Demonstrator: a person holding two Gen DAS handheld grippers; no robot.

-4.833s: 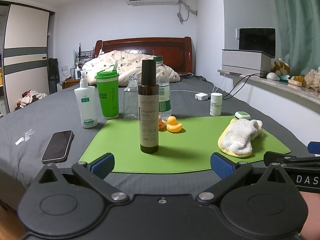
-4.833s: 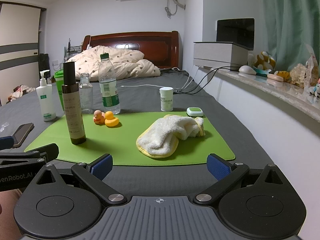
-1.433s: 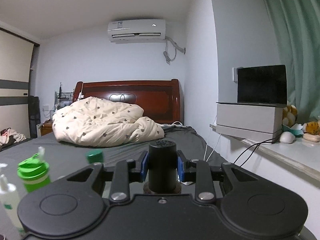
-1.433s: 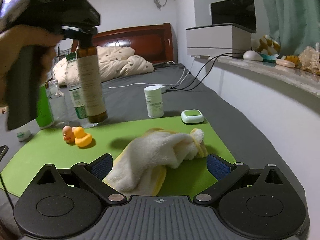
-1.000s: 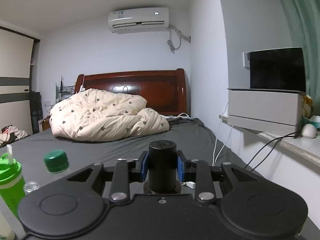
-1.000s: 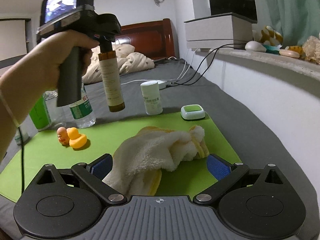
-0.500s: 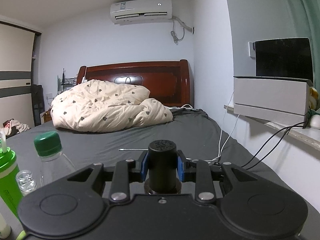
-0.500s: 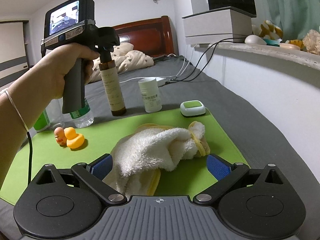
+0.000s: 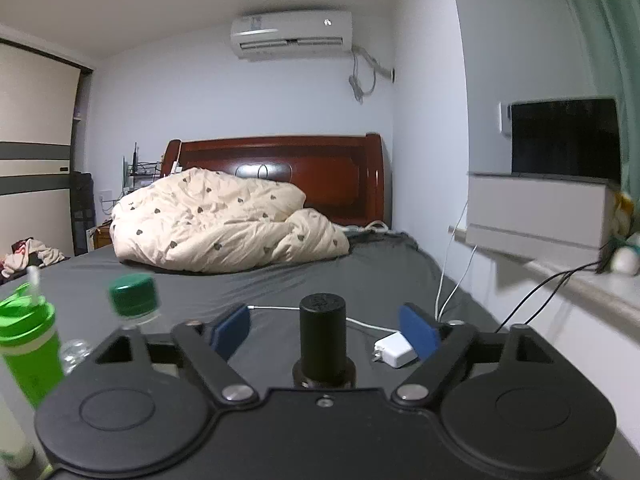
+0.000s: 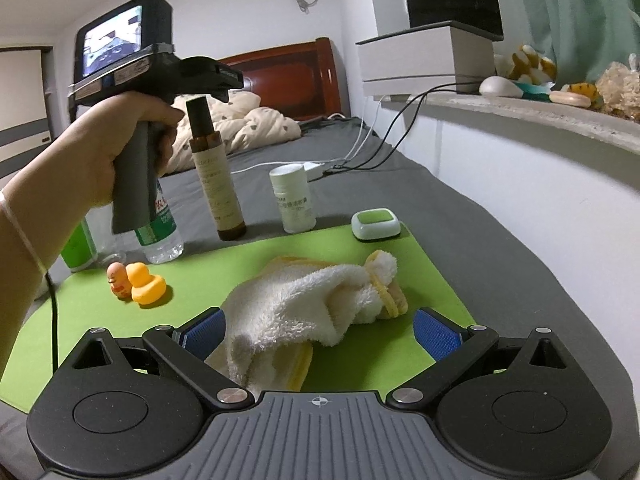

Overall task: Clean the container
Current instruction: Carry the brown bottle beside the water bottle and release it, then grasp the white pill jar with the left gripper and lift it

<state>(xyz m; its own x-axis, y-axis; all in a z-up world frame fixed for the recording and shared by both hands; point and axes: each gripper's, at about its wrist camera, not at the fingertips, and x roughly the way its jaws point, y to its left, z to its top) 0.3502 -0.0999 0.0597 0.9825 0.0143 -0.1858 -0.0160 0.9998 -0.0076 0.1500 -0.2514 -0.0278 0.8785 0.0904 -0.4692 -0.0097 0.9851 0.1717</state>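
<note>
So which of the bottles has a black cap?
The tall brown spray bottle, standing between the left gripper's opening fingers. The water bottle has a green cap, and the small white bottle a white one.

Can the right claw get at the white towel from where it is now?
Probably yes. The right claw is open, and the white towel lies on the green mat directly ahead between its fingers, with nothing in the way.

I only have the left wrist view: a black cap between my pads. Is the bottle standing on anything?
Observer: Yes. The brown bottle stands upright, base down at the green mat's far edge; the left hand-held gripper is opening, pads clear of the cap.
Operator: Anything close to it?
Observer: A white jar stands beside it, not touching.
Operator: Where's the cloth?
Observer: The towel lies on the mat, between the open right hand-held gripper's fingers.
</note>
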